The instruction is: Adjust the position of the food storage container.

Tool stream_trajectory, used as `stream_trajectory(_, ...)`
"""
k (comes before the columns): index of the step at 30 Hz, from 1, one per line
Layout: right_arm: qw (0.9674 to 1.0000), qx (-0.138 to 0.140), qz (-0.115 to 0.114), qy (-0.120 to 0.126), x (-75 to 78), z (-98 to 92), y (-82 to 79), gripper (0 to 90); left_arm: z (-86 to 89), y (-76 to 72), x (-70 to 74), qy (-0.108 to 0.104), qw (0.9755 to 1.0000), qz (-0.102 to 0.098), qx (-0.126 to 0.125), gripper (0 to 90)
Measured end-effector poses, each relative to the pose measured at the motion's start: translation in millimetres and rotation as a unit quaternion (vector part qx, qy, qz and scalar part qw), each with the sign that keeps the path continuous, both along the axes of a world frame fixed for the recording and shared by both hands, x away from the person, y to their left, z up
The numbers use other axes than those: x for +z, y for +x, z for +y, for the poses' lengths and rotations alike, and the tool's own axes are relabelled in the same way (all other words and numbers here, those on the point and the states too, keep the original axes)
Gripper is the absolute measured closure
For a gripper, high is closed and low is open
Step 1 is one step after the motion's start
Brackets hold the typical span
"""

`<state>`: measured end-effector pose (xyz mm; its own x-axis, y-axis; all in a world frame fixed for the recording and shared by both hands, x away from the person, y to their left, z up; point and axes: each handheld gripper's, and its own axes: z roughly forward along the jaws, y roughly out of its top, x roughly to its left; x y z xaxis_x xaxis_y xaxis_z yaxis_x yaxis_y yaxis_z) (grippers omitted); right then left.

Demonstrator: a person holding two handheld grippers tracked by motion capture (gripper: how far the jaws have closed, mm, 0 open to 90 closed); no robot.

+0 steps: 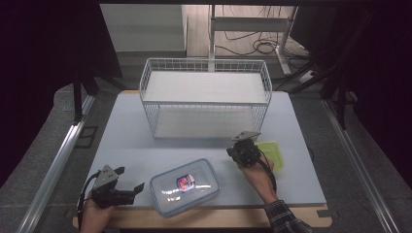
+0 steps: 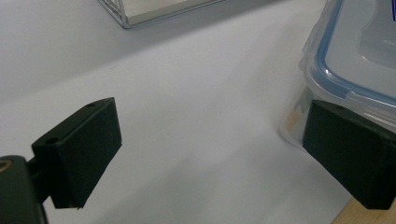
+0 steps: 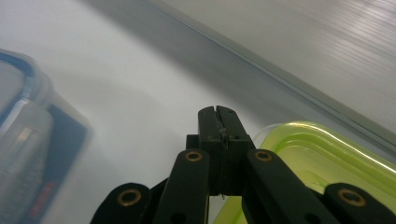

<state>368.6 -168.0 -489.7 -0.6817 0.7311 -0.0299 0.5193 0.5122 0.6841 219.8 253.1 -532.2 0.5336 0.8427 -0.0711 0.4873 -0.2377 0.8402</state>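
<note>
One green container half hidden by right tool, jaws together

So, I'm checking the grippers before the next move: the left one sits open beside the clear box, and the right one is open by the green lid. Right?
Not quite: the right gripper is shut, its jaws pressed together with nothing between them, as the right gripper view shows. It is by the green lid; the left gripper is open beside the clear box.

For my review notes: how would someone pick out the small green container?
Start at the white wire shelf rack on the table. Near its front right corner, beside the right gripper, lies the green container. It is lime green and small, unlike the larger clear box with a blue-sealed lid.
</note>
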Motion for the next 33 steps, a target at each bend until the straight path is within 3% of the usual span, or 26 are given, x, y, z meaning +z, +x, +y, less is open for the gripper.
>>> stream_trajectory(19,0.9988,-0.048,0.006,0.001,6.5,-63.2,-6.0,89.4,-4.6,0.3,-0.9,0.023,0.9994,0.022,-0.011,6.1)
stream_trajectory(26,0.9968,-0.079,0.009,0.008,6.8,-90.7,-8.5,89.4,-5.0,-0.3,-0.5,0.026,0.9991,0.032,-0.011,6.1)
stream_trajectory(30,0.9969,-0.078,0.008,-0.001,5.4,-91.1,-10.6,88.5,-6.9,-1.2,1.4,0.035,0.9982,0.046,-0.014,4.9)
stream_trajectory(33,0.9984,-0.057,0.001,-0.006,7.0,-81.7,-16.8,88.4,-8.9,-6.9,7.3,0.018,0.9979,0.051,-0.034,3.6)
